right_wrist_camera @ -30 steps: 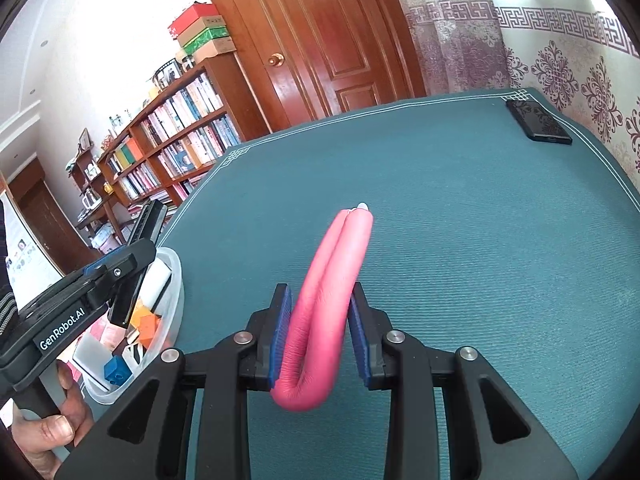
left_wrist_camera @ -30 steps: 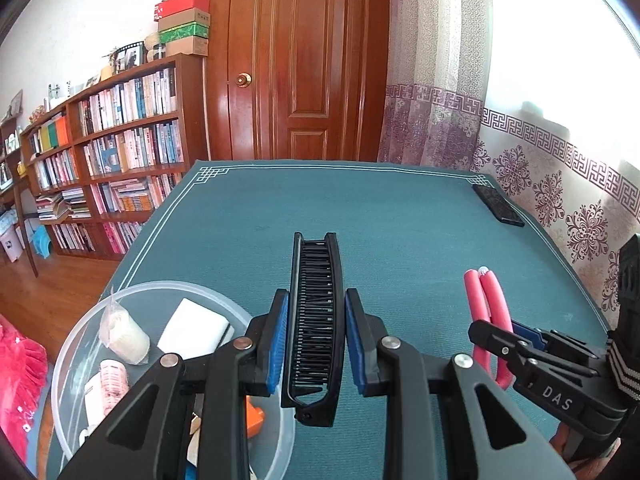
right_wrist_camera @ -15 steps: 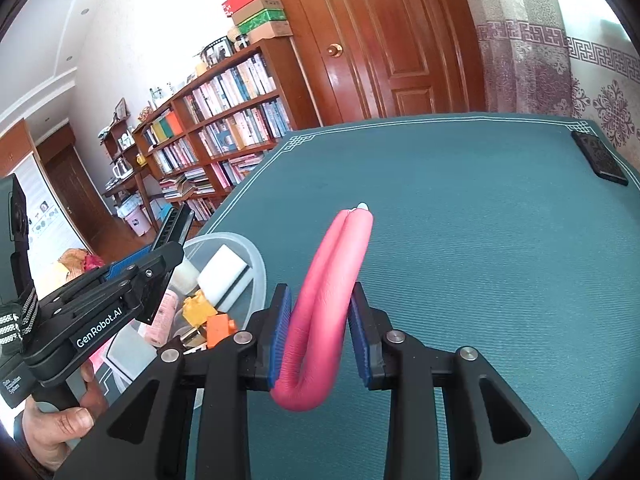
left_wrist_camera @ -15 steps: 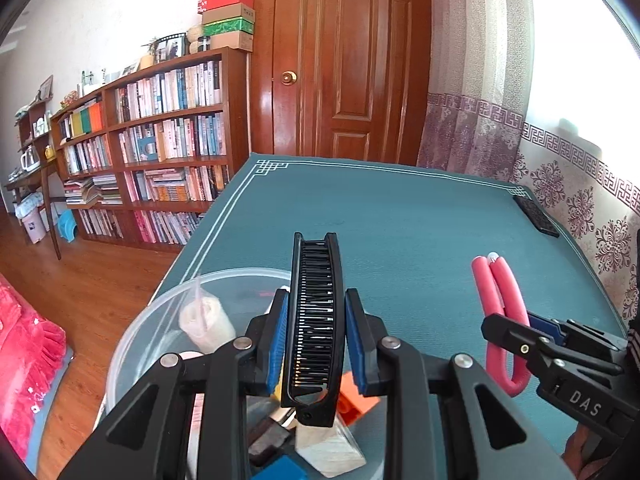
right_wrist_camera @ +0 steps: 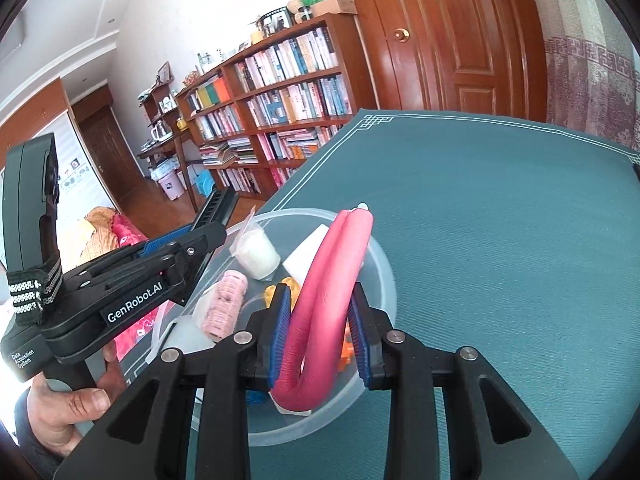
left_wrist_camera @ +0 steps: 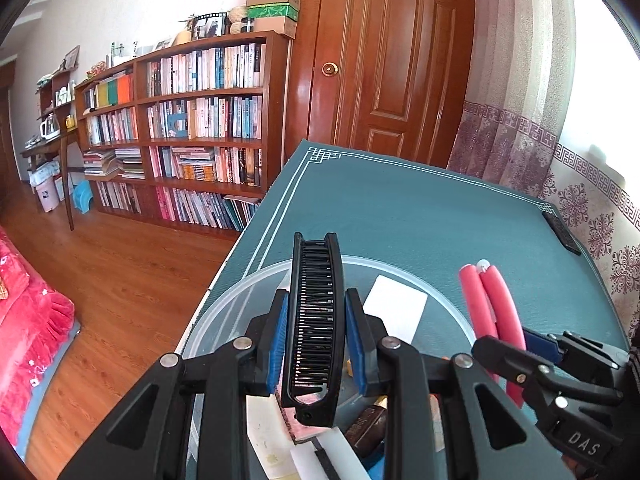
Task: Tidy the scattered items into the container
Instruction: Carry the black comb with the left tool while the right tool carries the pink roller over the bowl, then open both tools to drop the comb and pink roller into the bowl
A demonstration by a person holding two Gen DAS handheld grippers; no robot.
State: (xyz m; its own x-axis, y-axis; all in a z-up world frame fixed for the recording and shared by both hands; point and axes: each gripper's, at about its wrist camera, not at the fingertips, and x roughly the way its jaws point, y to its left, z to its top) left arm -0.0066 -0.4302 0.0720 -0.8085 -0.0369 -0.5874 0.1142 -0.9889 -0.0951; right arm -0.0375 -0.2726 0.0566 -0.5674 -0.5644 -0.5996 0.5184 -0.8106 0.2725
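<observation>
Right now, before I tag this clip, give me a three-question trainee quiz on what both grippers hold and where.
1. True or false: the left gripper is shut on a black comb.
2. What does the right gripper hold? A) phone B) pink foam roller C) book
3. Fill in: both items hang above the clear ___.

Key: 1 true; 2 B; 3 bowl.
</observation>
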